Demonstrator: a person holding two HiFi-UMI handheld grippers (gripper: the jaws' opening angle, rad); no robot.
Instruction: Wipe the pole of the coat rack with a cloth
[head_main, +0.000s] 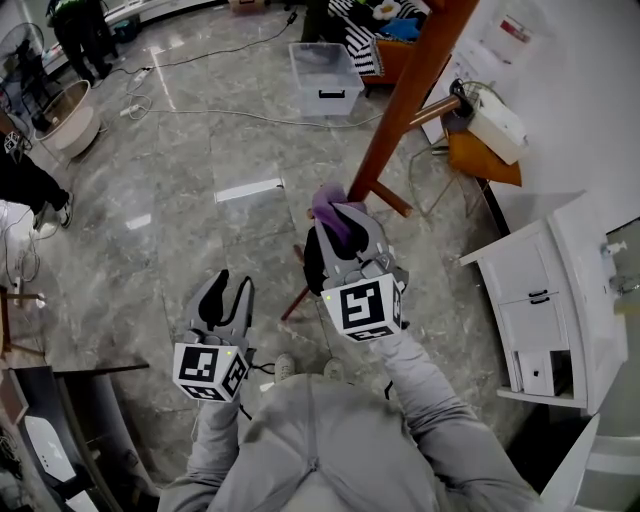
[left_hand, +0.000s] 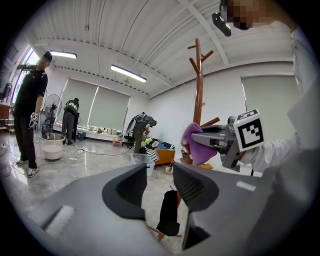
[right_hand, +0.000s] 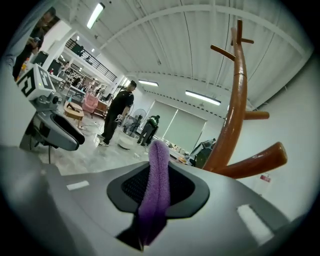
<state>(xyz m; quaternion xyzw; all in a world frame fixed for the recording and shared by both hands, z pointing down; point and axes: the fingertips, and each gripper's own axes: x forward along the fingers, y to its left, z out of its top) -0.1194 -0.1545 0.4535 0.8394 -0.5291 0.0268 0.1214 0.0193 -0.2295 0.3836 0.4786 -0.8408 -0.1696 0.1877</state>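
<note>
The coat rack's brown wooden pole (head_main: 405, 95) slants from the upper right down to the middle of the head view. In the left gripper view the pole (left_hand: 198, 95) stands upright with pegs at its top. My right gripper (head_main: 343, 228) is shut on a purple cloth (head_main: 333, 208), held just left of the pole's lower part; I cannot tell whether they touch. In the right gripper view the cloth (right_hand: 159, 160) stands up between the jaws, with the pole (right_hand: 234, 115) to its right. My left gripper (head_main: 227, 300) hangs open and empty, lower and to the left.
A clear plastic bin (head_main: 325, 78) sits on the grey floor beyond the rack. A white cabinet (head_main: 560, 300) stands at the right, and an orange stool (head_main: 482, 158) is by the wall. A black item (left_hand: 169, 212) hangs low on the rack. People and a fan (head_main: 62, 115) are far left.
</note>
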